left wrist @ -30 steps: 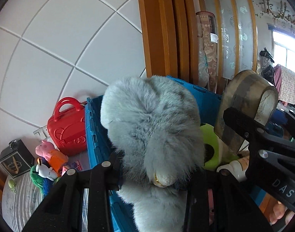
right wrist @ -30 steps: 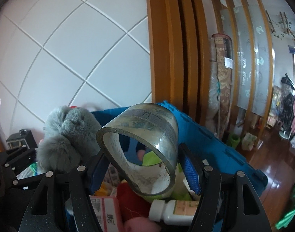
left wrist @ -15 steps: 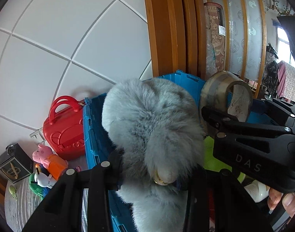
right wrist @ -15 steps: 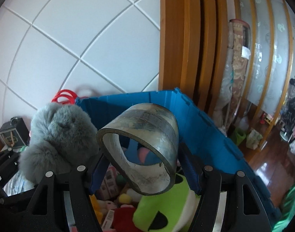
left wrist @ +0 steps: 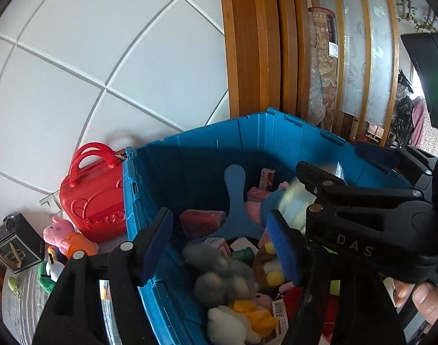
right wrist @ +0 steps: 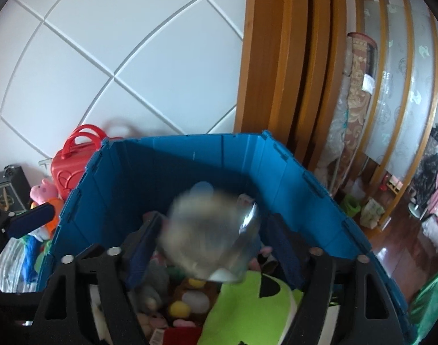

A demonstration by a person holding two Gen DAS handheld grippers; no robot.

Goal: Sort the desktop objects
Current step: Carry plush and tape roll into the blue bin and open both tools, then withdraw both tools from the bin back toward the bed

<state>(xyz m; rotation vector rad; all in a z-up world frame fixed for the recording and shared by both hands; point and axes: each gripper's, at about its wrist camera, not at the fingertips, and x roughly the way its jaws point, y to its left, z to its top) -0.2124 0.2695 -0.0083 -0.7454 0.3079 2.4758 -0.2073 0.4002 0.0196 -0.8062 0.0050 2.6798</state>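
Both grippers hang over a blue bin (left wrist: 190, 169) that fills the middle of each frame. Left gripper (left wrist: 221, 247): jaws opening, blue pads spread, nothing pressed between them. Directly beyond the gap, low centre of the left view, a grey furry plush (left wrist: 219, 276) lies in the bin on top of other toys, a lumpy shape of rounded fluffy lobes, with a white and yellow plush (left wrist: 241, 322) just below it in frame. Right gripper (right wrist: 210, 247): jaws opening, pads apart. Between them a tape roll (right wrist: 207, 235) shows as a heavy motion-blurred ring, greyish-brown, translucent, with one glossy edge at right; the pads do not seem to press it, contact unclear due to blur. In the left view the same roll is a pale blur (left wrist: 293, 204) at centre right beside the right gripper's black finger. Bin contents: a flat blue paddle shape (left wrist: 236, 201), a red box (left wrist: 201, 221), a green plush (right wrist: 247, 307), small mixed toys. Left of the bin, outside it: a red case (left wrist: 92, 198), a pink pig toy (left wrist: 63, 235), and a dark box (left wrist: 15, 244) at the far left edge. A hand (left wrist: 420, 299) is at lower right of the left view.
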